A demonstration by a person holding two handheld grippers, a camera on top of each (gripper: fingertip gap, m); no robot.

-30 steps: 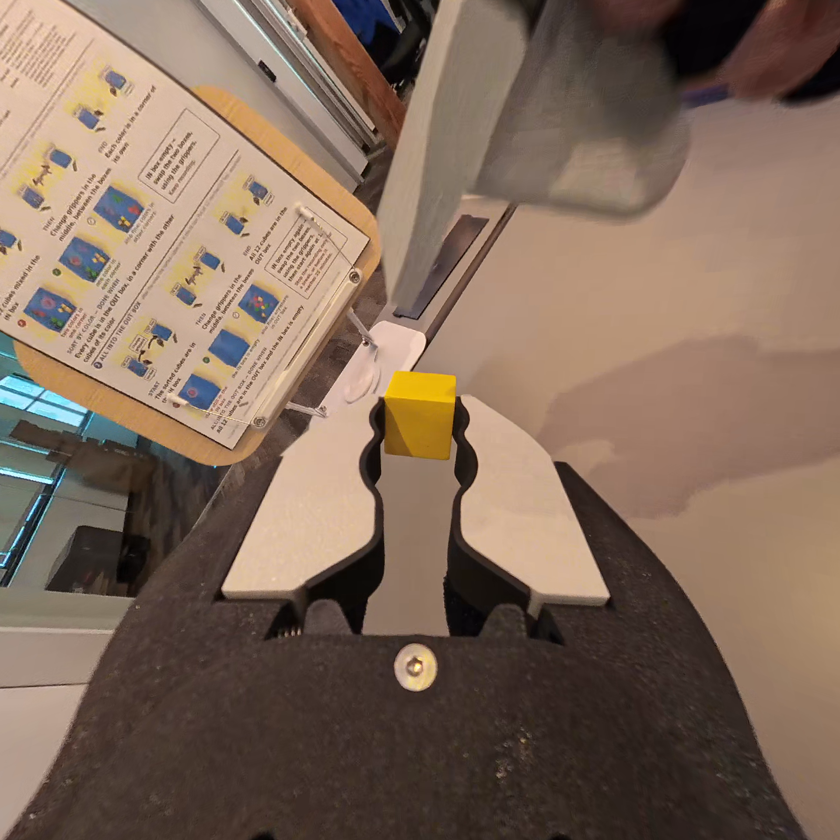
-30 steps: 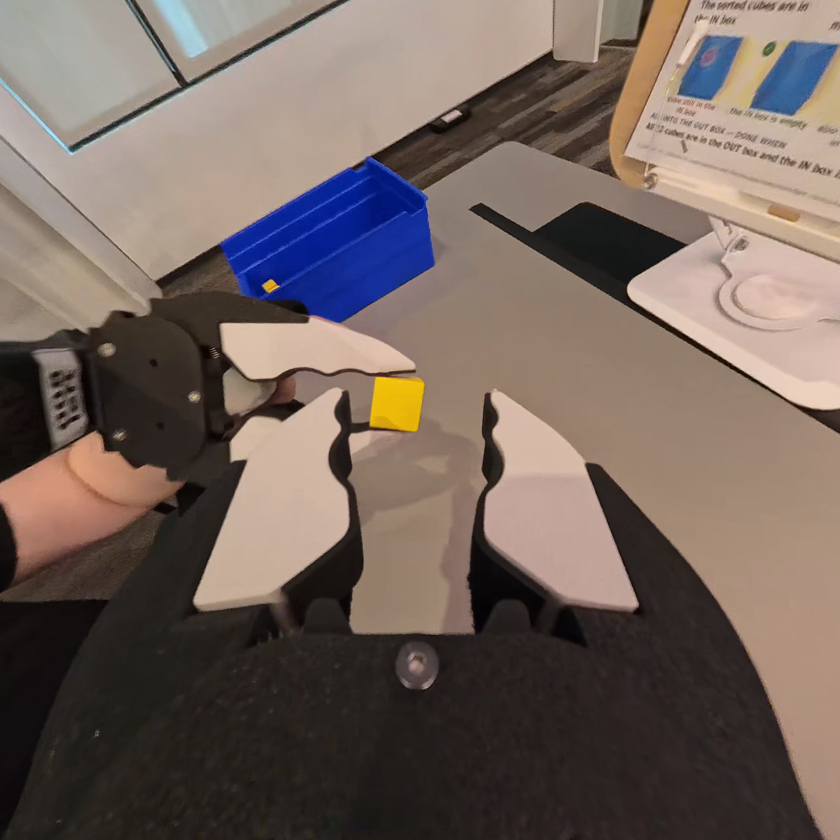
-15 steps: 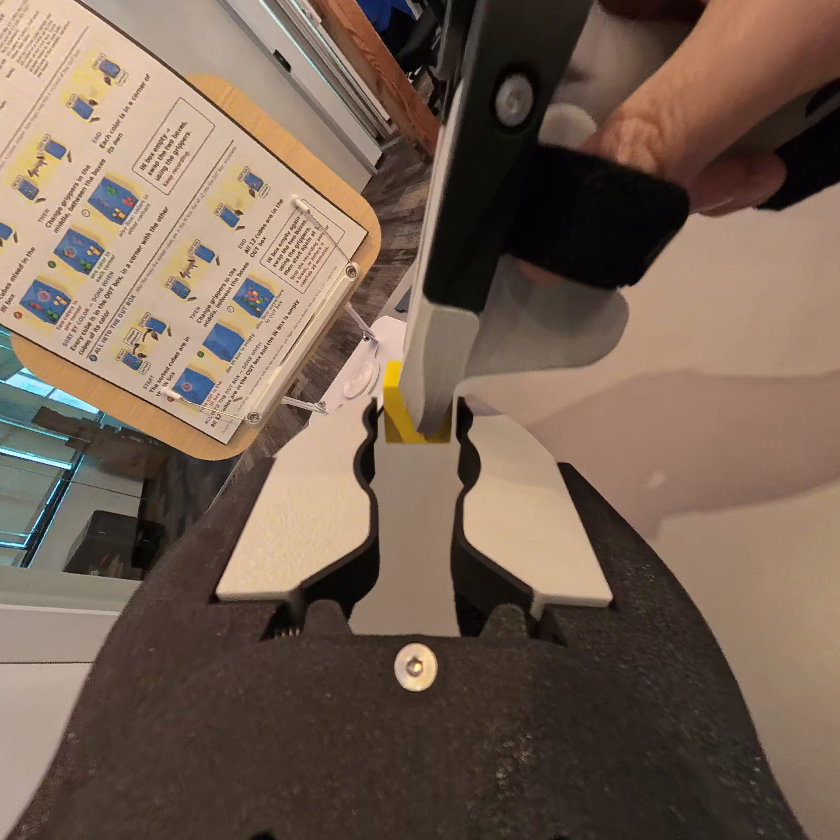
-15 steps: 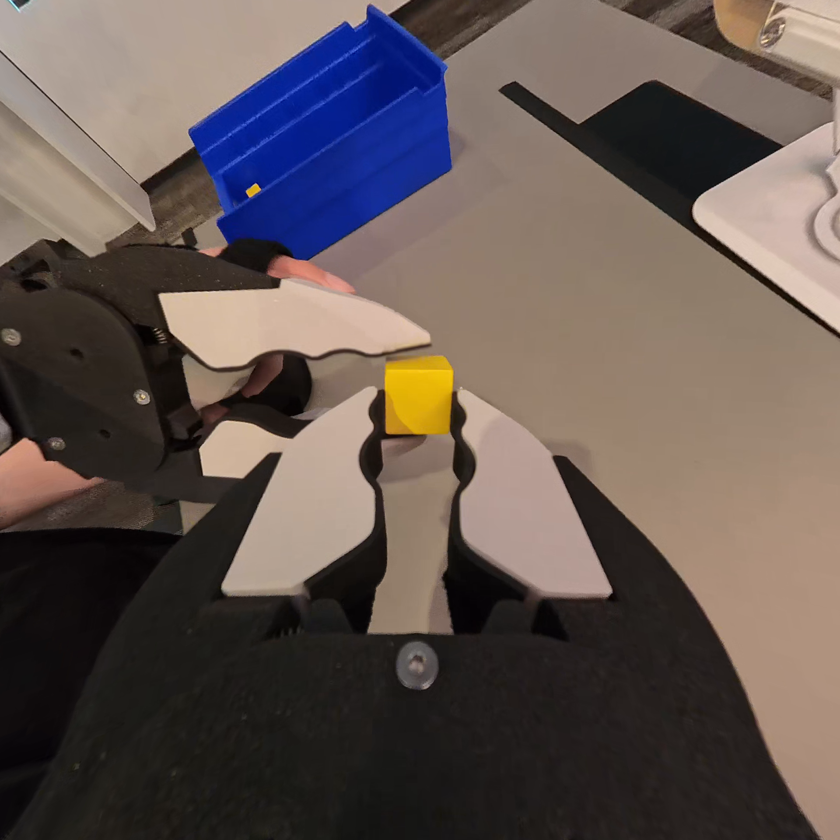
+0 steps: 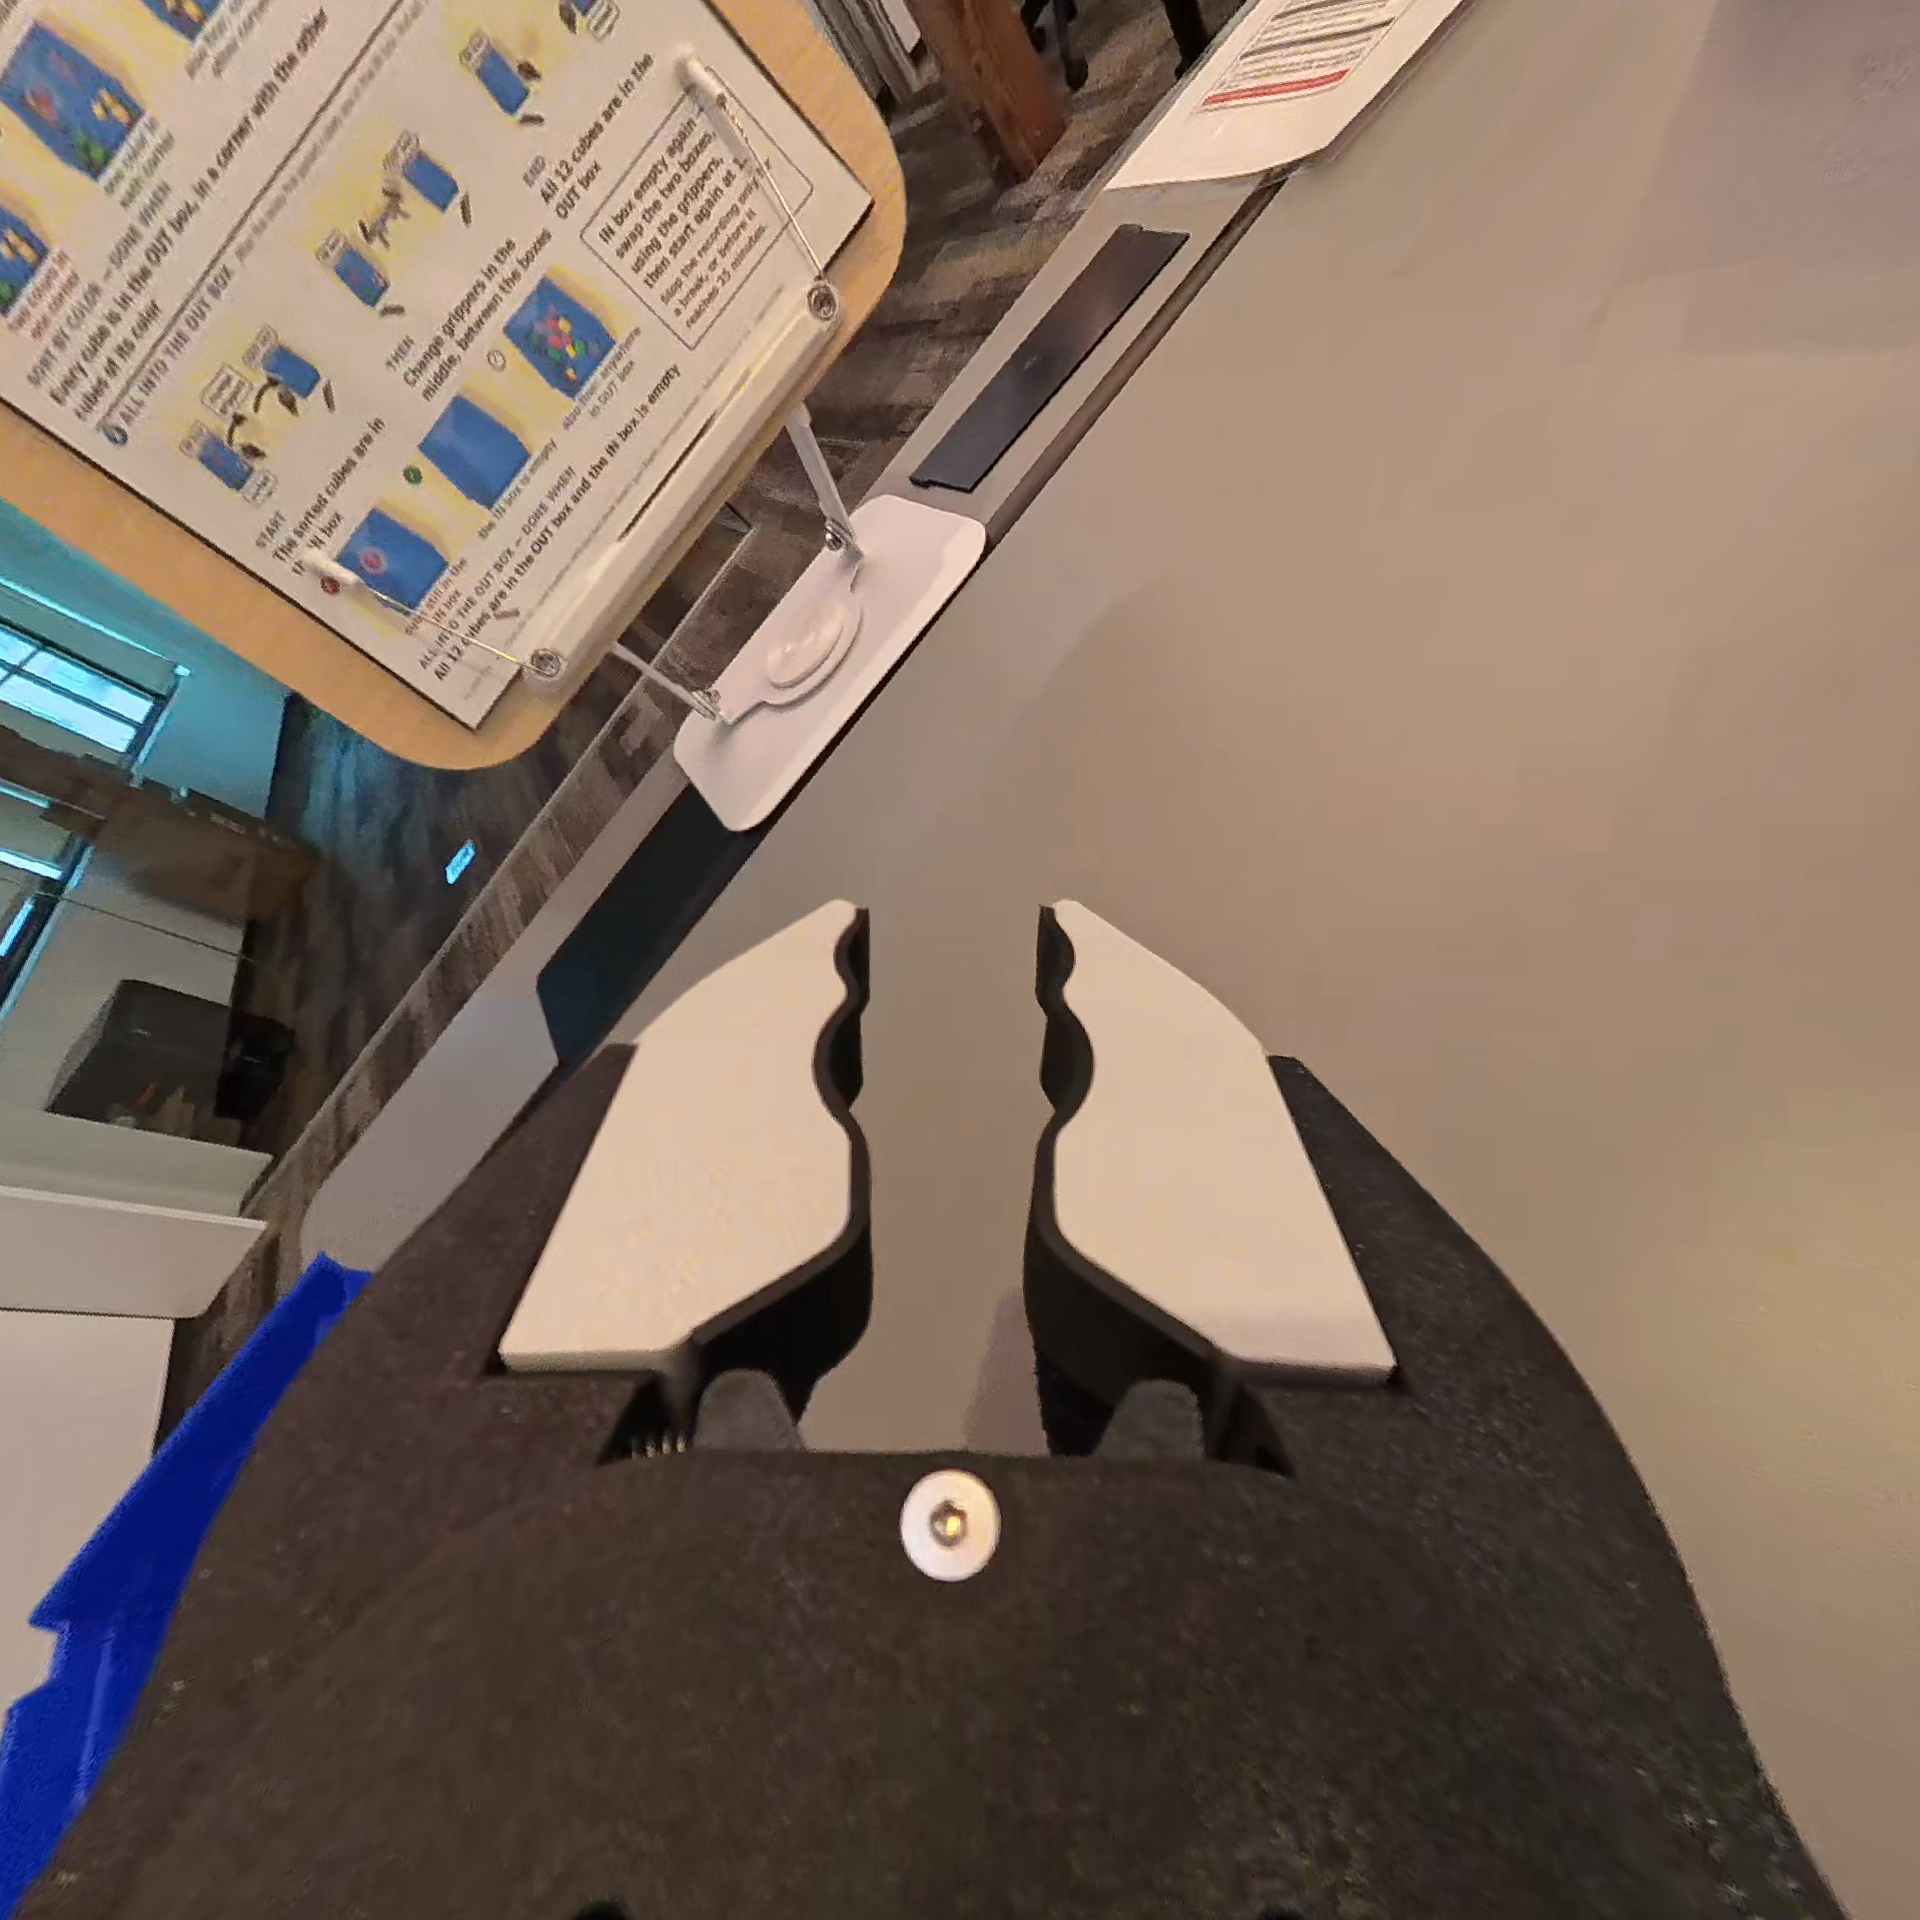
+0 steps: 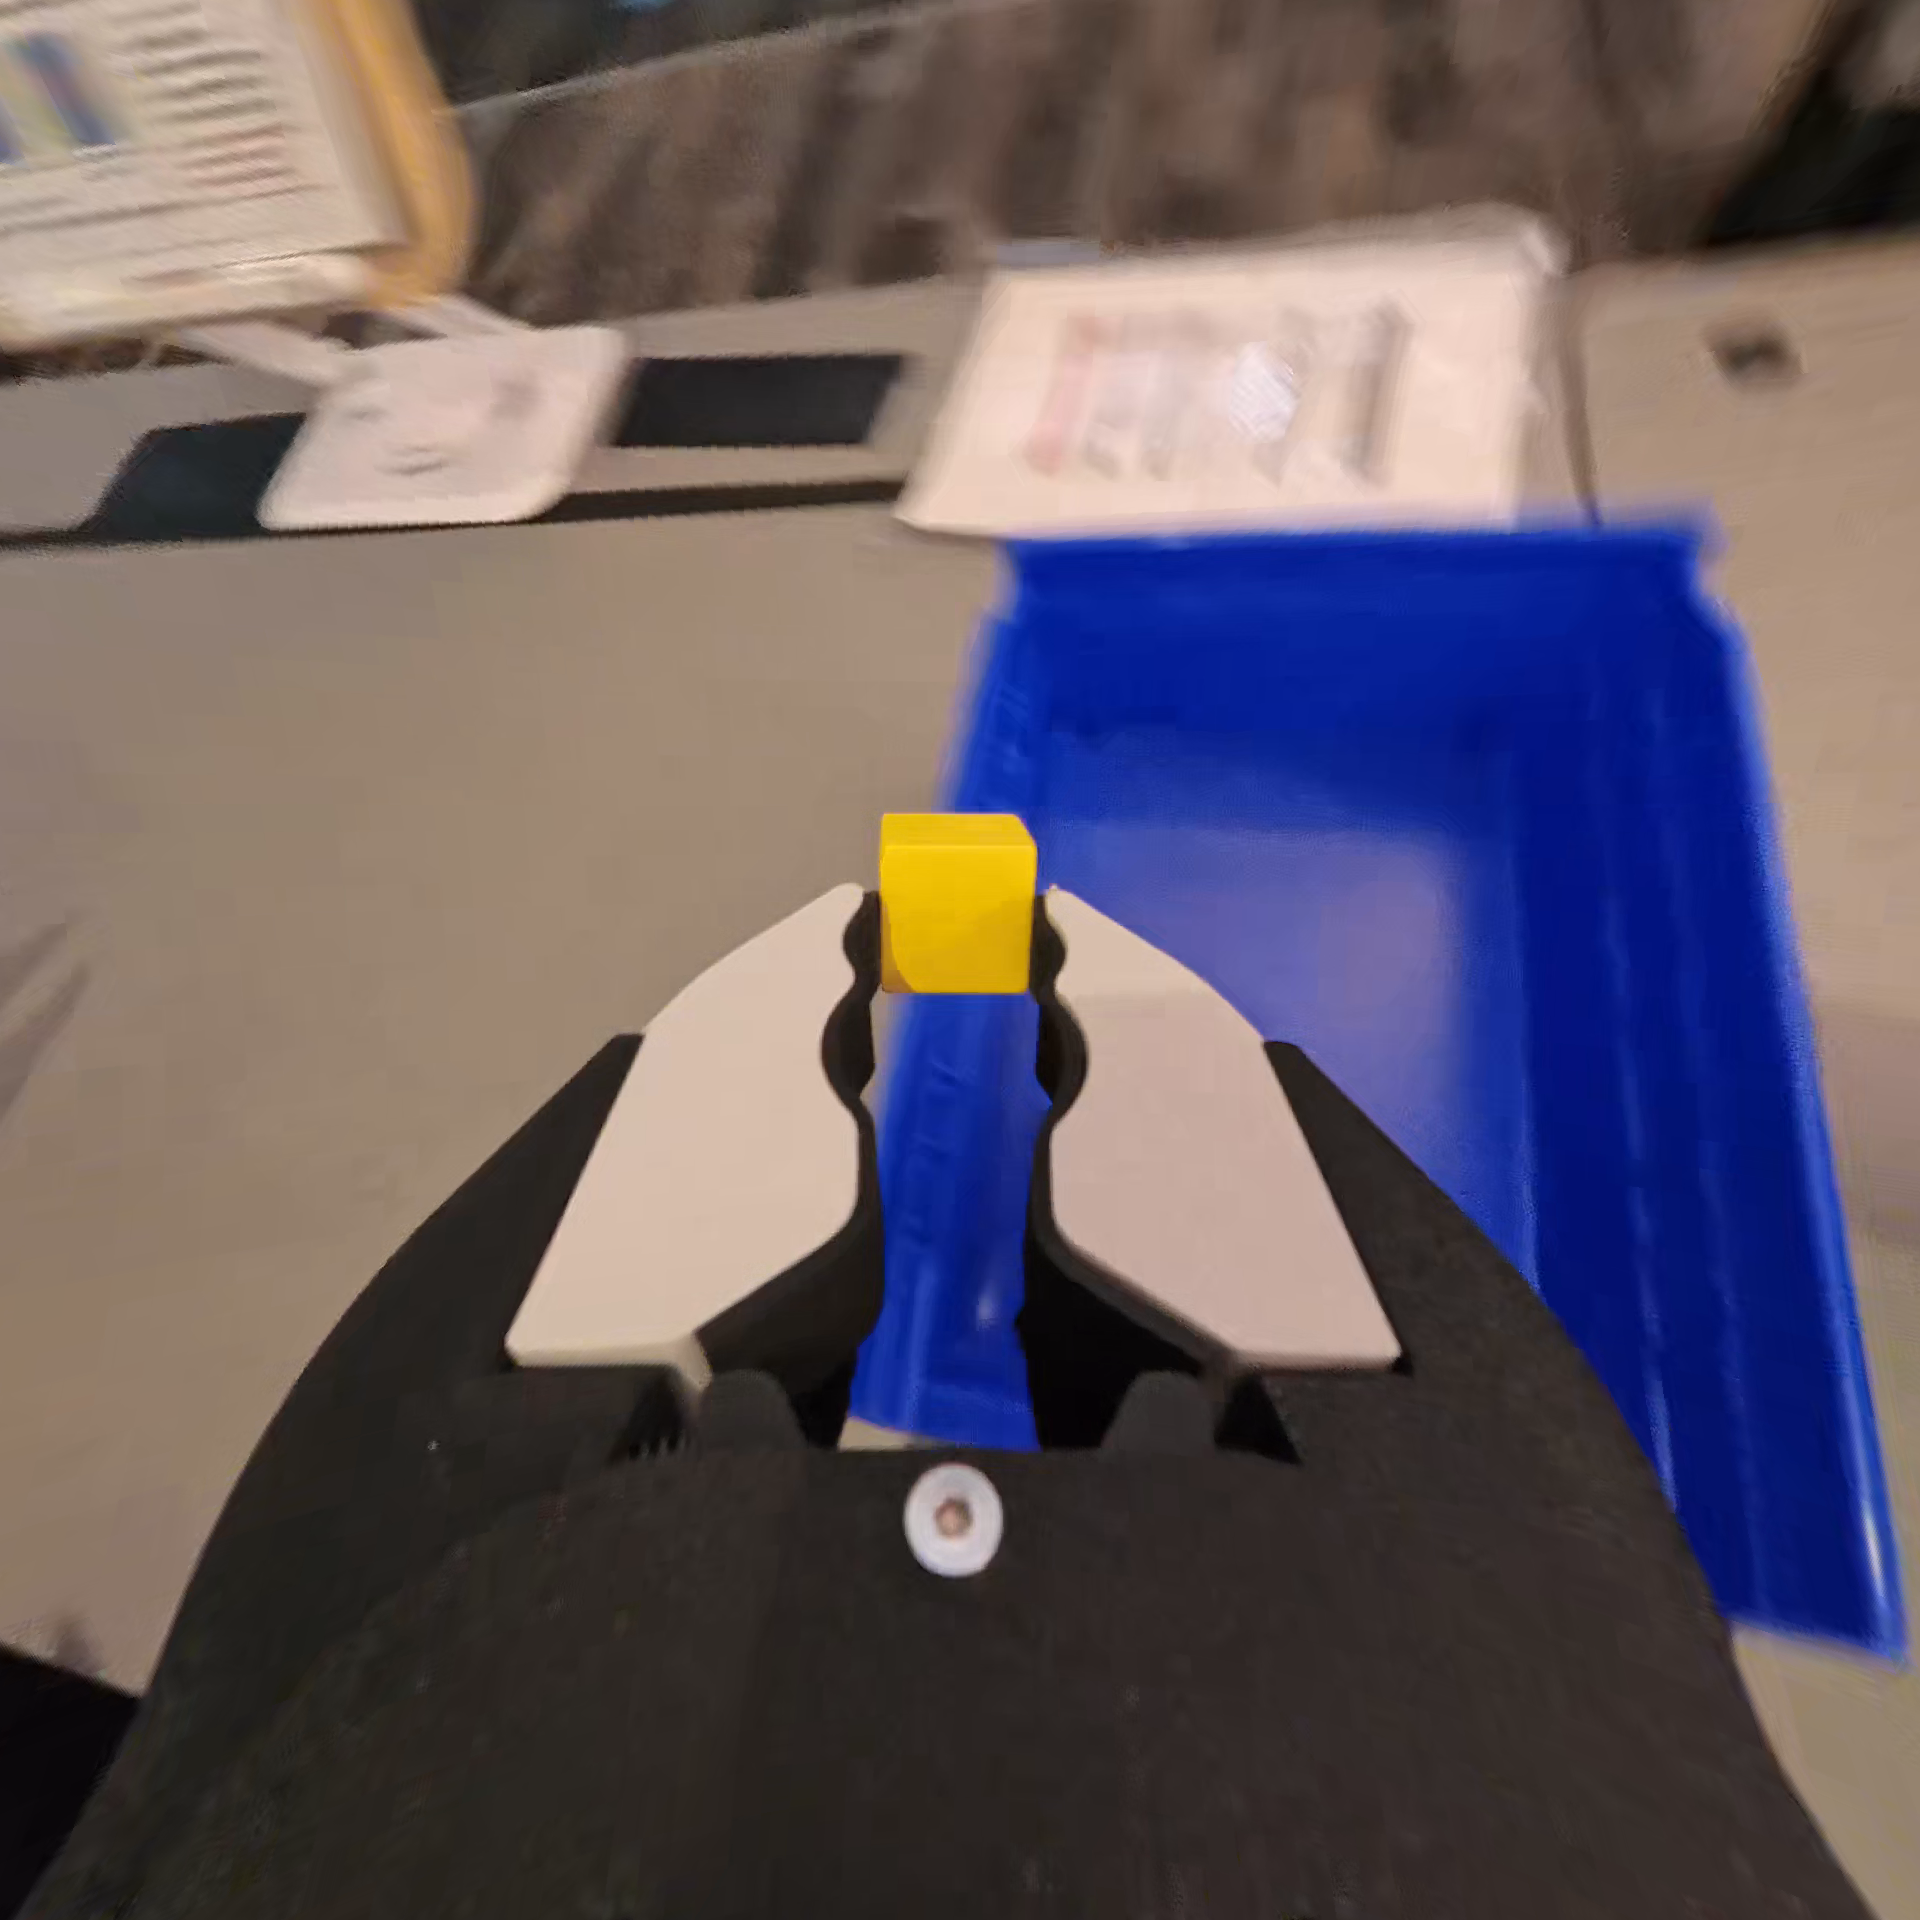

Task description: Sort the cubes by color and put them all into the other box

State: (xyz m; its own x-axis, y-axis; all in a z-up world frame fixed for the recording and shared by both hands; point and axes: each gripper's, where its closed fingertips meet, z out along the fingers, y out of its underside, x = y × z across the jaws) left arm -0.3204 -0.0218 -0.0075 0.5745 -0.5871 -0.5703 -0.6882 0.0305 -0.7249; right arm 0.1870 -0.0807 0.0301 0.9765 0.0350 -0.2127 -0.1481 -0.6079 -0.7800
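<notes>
My right gripper is shut on a yellow cube at its fingertips and holds it in the air over the near left wall of a blue box. What shows of the box's inside has no cubes, though the view is blurred. My left gripper is open and empty above the grey table. A corner of another blue box shows at the lower left of the left wrist view; its inside is hidden.
An instruction sheet on a wooden board stands on a white base at the table's far edge. It also shows, blurred, in the right wrist view. A white paper lies behind the blue box.
The yellow cube passed from my left gripper to my right one. The left opened and drew away empty. The right swung with the cube over to the blue box.
</notes>
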